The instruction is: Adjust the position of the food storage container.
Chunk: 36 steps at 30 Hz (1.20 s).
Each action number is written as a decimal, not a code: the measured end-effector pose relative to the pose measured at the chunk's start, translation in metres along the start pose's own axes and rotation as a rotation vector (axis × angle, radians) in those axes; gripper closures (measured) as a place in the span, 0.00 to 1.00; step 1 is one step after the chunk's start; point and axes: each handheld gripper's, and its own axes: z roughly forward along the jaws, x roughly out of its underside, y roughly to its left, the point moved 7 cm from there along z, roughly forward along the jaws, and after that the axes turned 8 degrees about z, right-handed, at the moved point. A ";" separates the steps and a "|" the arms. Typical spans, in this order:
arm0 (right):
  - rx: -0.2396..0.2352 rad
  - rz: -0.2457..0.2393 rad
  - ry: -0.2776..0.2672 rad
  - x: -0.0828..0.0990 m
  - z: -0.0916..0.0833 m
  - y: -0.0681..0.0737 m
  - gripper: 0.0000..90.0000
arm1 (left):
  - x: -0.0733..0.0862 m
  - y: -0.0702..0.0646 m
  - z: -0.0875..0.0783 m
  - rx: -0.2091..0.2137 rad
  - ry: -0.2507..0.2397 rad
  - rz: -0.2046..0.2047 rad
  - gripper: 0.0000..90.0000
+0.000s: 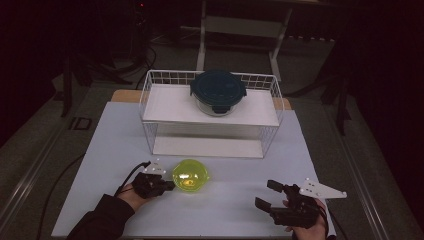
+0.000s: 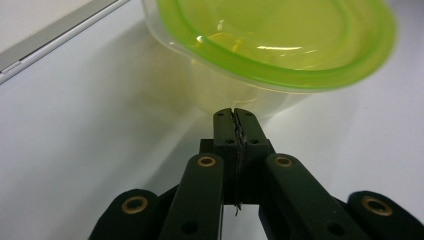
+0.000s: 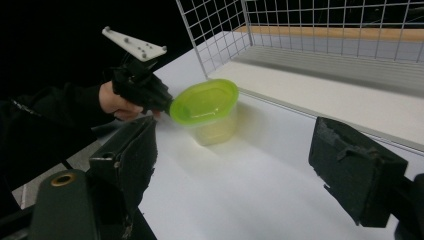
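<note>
**Closed left gripper nudging the green-lidded tub toward the rack**

Nearest the person, the right gripper [image 1: 270, 197] rests low on the white table [image 1: 240, 210], its jaws spread wide with nothing between them; its own view shows both black pads apart over bare tabletop. To the left, the left gripper [image 1: 169, 185] is clenched, jaws pressed together on nothing, with the tips at the wall of the green-lidded tub [image 2: 280, 55], just under the lid's rim. Whether they actually touch the plastic I cannot tell.

The tub [image 1: 190, 175] stands upright on the table, well in front of the white wire rack [image 1: 210, 107], whose top shelf carries a dark-lidded glass container [image 1: 218, 91].

The step in hand looks like a push or positioning of the tub with closed jaws. A lift would call for opening the left jaws and seating them over the rim, or bringing in the open right gripper.
</note>
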 end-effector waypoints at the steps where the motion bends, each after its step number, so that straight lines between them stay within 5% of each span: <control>1: 0.000 -0.001 -0.001 0.000 0.000 0.000 0.21 | 0.000 0.004 0.000 -0.011 0.005 -0.008 0.99; 6: 0.001 -0.003 -0.001 0.000 0.000 0.000 0.21 | -0.007 0.025 -0.002 -0.042 -0.022 -0.036 0.99; 12: 0.005 -0.007 0.005 0.001 0.002 0.000 0.21 | -0.014 0.031 0.005 -0.017 -0.028 -0.037 0.99; 36: 0.008 -0.006 0.001 0.002 0.002 0.000 0.21 | -0.021 -0.018 0.013 0.067 -0.024 0.028 0.99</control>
